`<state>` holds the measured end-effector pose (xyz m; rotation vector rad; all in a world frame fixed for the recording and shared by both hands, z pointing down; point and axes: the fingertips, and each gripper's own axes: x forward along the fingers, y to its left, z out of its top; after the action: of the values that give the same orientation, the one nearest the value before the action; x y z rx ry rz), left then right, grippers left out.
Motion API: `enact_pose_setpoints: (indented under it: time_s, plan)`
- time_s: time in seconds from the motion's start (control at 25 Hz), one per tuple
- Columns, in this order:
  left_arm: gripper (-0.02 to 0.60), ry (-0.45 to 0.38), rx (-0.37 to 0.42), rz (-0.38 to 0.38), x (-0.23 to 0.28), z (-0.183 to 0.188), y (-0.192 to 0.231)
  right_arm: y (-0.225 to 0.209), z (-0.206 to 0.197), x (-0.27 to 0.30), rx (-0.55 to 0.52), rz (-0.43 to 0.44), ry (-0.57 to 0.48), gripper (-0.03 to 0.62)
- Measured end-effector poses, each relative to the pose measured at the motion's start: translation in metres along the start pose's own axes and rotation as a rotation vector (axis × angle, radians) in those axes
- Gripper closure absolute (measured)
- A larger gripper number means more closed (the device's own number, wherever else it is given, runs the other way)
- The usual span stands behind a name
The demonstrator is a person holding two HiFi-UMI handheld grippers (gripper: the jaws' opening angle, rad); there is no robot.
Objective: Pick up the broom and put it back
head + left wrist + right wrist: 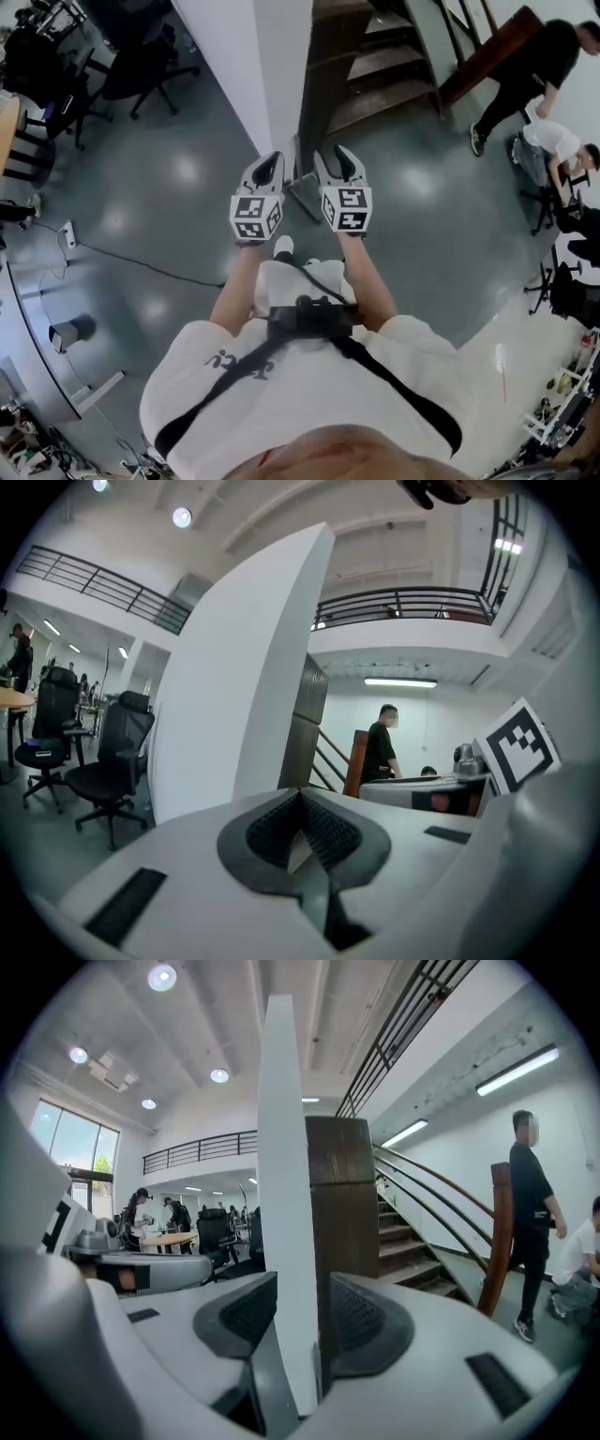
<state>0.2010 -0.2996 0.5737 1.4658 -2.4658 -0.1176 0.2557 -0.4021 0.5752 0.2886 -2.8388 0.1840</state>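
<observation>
Left gripper [270, 161], jaws together; right gripper [342, 157], jaws apart, before white pillar [253, 56].

White short-sleeved shirt [309, 403]; black chest harness [309, 321]; pale grey left gripper [265, 169] and right gripper [339, 161], black ribbed pads [246, 1314], black-and-white marker cubes [255, 216].

floor [178, 216]: grey, glossy, lamp glare | white pillar [246, 56] mid-floor, dark wooden stairs [380, 70] beside it | black office chairs [141, 70] far-left floor edge | balcony railing [403, 600] above | round downlights [161, 977] | tall windows [67, 1143]
</observation>
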Motion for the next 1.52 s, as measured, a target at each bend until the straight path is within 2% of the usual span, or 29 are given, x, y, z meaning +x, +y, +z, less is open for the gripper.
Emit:
enact_pose_setpoints:
  time_s: [0.08, 0.12, 0.2, 0.4, 0.44, 0.6, 0.72, 1.2, 1.52]
  plan:
    - [0.572, -0.049, 0.026, -0.003, -0.003, 0.026, -0.005, 0.000, 0.031, -0.008, -0.010, -0.005, -0.070, 0.413]
    - [0.572, -0.069, 0.038, -0.003, -0.003, 0.037, -0.007, 0.001, 0.045, -0.011, -0.014, -0.005, -0.104, 0.449]
    - [0.572, -0.103, 0.060, -0.003, -0.005, 0.056, -0.010, 0.006, 0.065, -0.018, -0.026, 0.004, -0.156, 0.459]
    - [0.572, -0.158, 0.107, -0.005, -0.013, 0.087, -0.013, 0.029, 0.090, -0.031, -0.046, 0.040, -0.218, 0.461]
    - [0.572, -0.162, 0.109, -0.007, -0.013, 0.090, -0.015, 0.032, 0.094, -0.032, -0.046, 0.043, -0.227, 0.493]
    - [0.572, -0.169, 0.112, -0.020, -0.015, 0.094, -0.020, 0.040, 0.104, -0.040, -0.035, 0.044, -0.253, 0.522]
    - [0.572, -0.169, 0.113, -0.030, -0.016, 0.093, -0.021, 0.044, 0.109, -0.042, -0.028, 0.043, -0.274, 0.586]
    - [0.572, -0.181, 0.117, -0.032, -0.020, 0.096, -0.032, 0.035, 0.108, -0.049, -0.027, -0.013, -0.249, 0.586]
    - [0.572, -0.175, 0.107, -0.034, -0.021, 0.088, -0.032, 0.035, 0.104, -0.047, -0.024, -0.016, -0.246, 0.586]
